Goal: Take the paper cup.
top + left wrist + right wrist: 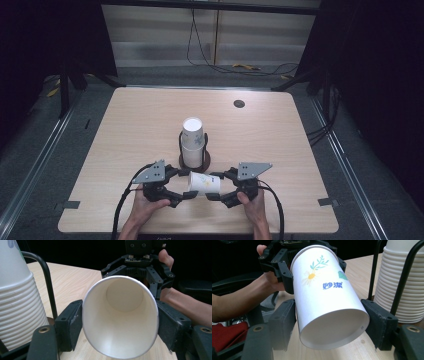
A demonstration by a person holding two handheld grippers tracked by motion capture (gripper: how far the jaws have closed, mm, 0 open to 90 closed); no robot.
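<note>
A white paper cup [204, 183] printed with a daisy, a green sprig and blue lettering lies sideways just in front of the cup stack [192, 142]. The left gripper [186, 195] is clamped on its open rim; the right gripper [214, 196] has its jaws at the base, pads touching it.

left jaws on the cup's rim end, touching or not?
Touching. In the left gripper view, both pads of the left gripper press against the sides of the cup at its open end, no gap showing.
</note>
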